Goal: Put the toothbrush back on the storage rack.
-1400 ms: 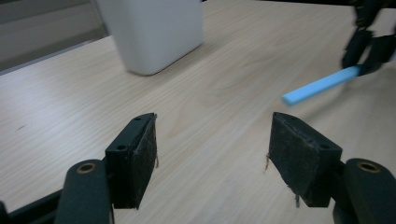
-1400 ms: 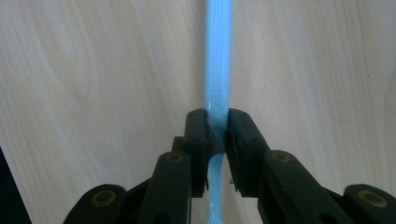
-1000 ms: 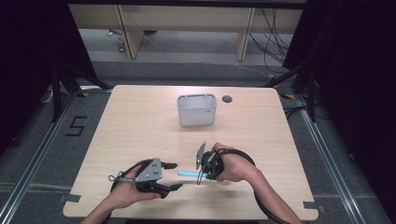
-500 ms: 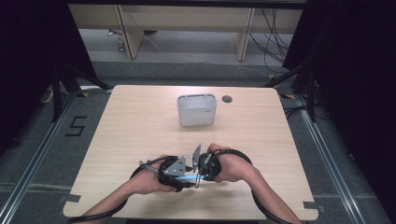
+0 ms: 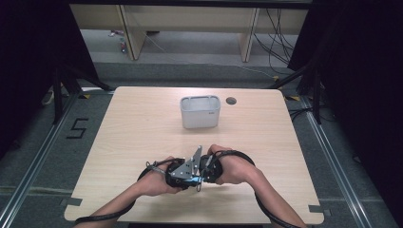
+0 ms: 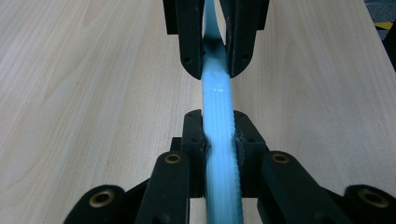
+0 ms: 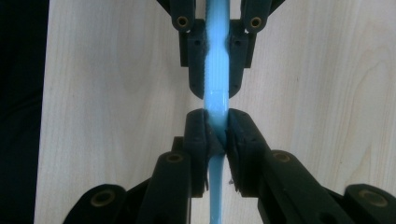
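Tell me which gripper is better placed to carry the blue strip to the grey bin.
Left, probably: the left gripper, whose jaws have just been closing, clamps the blue strip on its wide ribbed part; the right gripper pinches the thin end.

1. In the high view the blue strip [image 5: 193, 180] shows as a sliver, the rest hidden under both hands and the grey plate [image 5: 187, 167]; what sort of object it is cannot be told.
2. In the left gripper view the strip [image 6: 218, 135] runs off the top and bottom edges; its ends are unseen.
3. The white tub [image 5: 200, 111] is too small to show its contents; the dark spot [image 5: 231, 100] on the worktop [image 5: 133, 128] beside it is unidentifiable.
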The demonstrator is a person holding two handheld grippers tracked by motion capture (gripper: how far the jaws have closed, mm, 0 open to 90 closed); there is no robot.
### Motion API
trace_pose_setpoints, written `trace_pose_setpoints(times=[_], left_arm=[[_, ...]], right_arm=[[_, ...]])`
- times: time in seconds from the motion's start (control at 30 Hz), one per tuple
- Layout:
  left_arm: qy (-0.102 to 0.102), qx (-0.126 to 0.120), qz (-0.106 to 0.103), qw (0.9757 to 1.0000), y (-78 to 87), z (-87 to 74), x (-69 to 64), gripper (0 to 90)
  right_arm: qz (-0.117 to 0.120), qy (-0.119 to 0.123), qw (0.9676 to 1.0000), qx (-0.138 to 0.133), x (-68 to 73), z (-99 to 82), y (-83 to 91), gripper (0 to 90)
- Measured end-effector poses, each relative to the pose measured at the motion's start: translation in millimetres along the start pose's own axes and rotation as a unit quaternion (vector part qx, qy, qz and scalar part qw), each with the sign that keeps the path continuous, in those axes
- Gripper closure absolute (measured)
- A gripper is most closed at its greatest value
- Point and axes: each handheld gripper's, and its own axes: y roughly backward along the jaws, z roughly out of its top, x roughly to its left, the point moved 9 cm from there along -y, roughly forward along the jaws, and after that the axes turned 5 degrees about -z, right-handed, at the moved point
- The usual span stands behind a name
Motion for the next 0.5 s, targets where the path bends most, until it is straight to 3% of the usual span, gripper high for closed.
trace_pose_setpoints(times=[0.07,0.1,0.17,0.2,0.23,0.27,0.3,0.37,0.4,0.5], left_arm=[[0.008,-0.006,0.003,0.9999,1.2,0.3,0.7,77.9],[0.009,-0.003,0.020,0.9998,7.4,-3.4,6.8,77.9],[0.030,-0.014,0.031,0.9990,12.6,-6.5,10.1,77.9],[0.036,-0.022,0.047,0.9980,17.4,-9.5,14.9,77.9],[0.047,-0.031,0.060,0.9966,21.2,-11.5,18.3,77.9],[0.050,-0.037,0.070,0.9956,24.5,-13.2,21.4,77.9],[0.062,-0.046,0.084,0.9934,29.2,-15.0,24.3,77.9],[0.082,-0.084,0.105,0.9875,37.2,-15.7,29.4,77.8],[0.094,-0.111,0.122,0.9817,42.5,-15.3,32.8,77.8],[0.109,-0.153,0.164,0.9685,53.8,-15.3,39.2,77.8]], right_arm=[[-0.012,-0.015,0.9995,-0.023,-3.2,2.1,2.2,70.1],[-0.021,-0.021,0.9989,-0.035,-6.0,2.2,4.6,66.3],[-0.043,-0.050,0.9956,-0.066,-11.6,1.3,12.2,60.6],[-0.054,-0.071,0.9924,-0.084,-13.8,0.6,16.9,57.1],[-0.065,-0.103,0.9864,-0.111,-16.4,0.6,22.0,54.1],[-0.086,-0.103,0.9807,-0.142,-21.6,1.5,27.6,52.1],[-0.100,-0.117,0.9745,-0.163,-23.5,1.3,32.4,50.6],[-0.113,-0.155,0.9591,-0.208,-25.6,-2.2,42.0,49.4],[-0.124,-0.174,0.9502,-0.227,-27.5,-4.8,45.5,48.8],[-0.138,-0.220,0.9181,-0.300,-29.0,-8.9,54.5,49.3]])
